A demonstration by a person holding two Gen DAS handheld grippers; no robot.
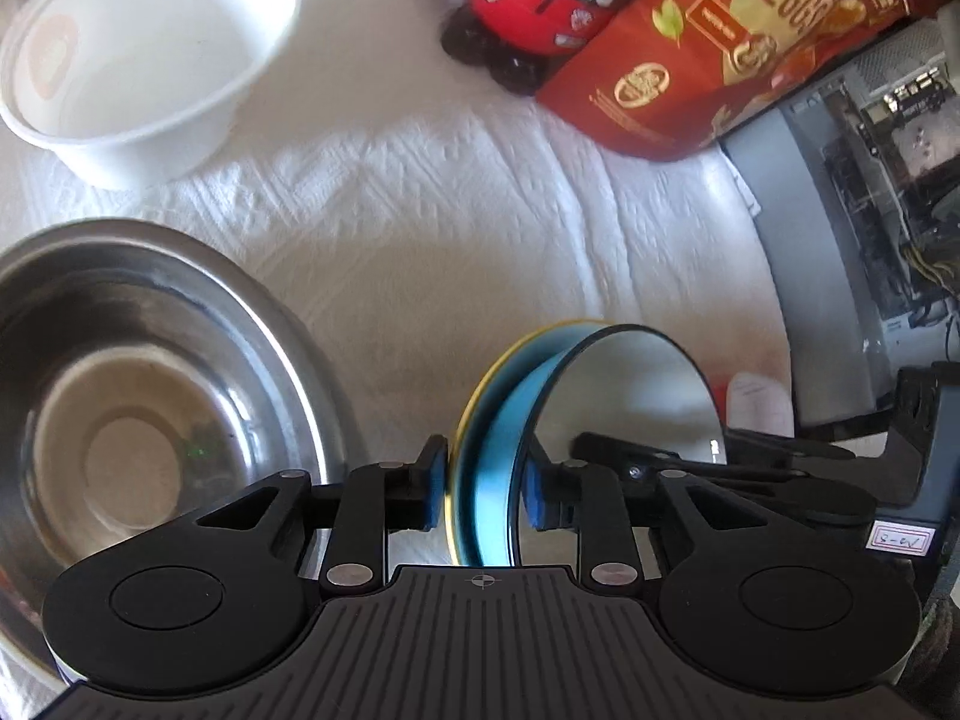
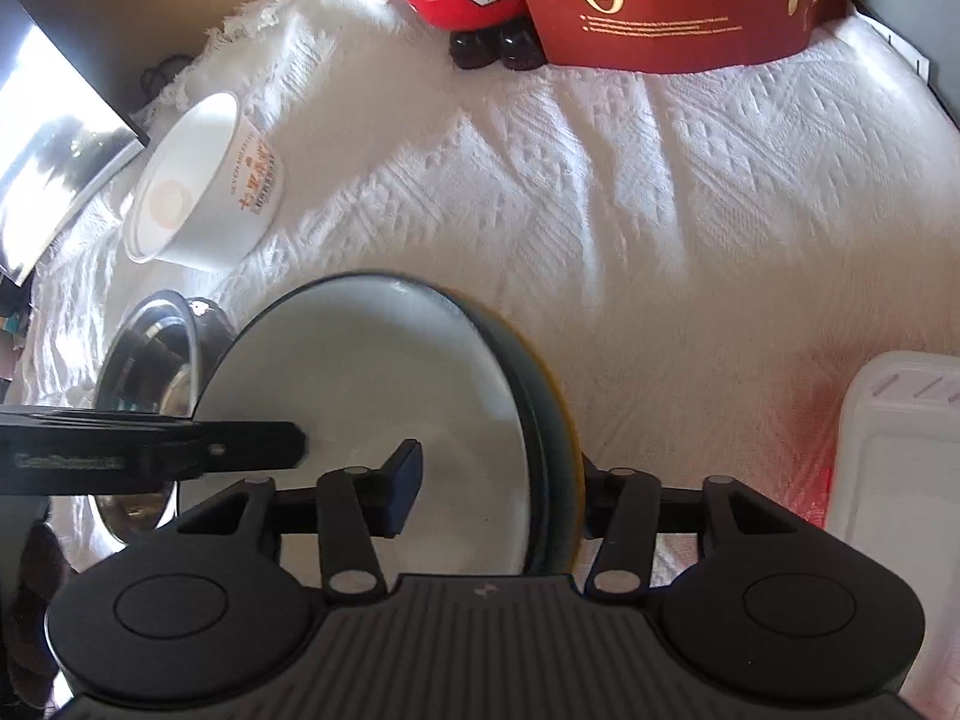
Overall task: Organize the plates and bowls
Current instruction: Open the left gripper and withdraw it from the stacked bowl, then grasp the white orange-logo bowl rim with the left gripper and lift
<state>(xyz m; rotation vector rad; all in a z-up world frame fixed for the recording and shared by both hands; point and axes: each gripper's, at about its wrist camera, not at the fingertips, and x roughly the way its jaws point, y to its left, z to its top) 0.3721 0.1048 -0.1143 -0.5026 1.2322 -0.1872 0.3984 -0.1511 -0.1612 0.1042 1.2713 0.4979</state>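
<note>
Bright daylight, soft shadows across white cloth (image 2: 600, 192), fisheye-bent edges, slight blur

Plates and bowls on white cloth
Blue plate (image 1: 492, 468) standing on edge with a yellow-rimmed plate (image 1: 465, 420) against it; steel bowl (image 1: 144, 384) sitting upright beside them; white paper bowl (image 1: 144, 60) lying tilted farther back.

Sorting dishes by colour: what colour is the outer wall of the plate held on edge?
Light blue wall with a yellow rim, clearest in the left wrist view.
</note>
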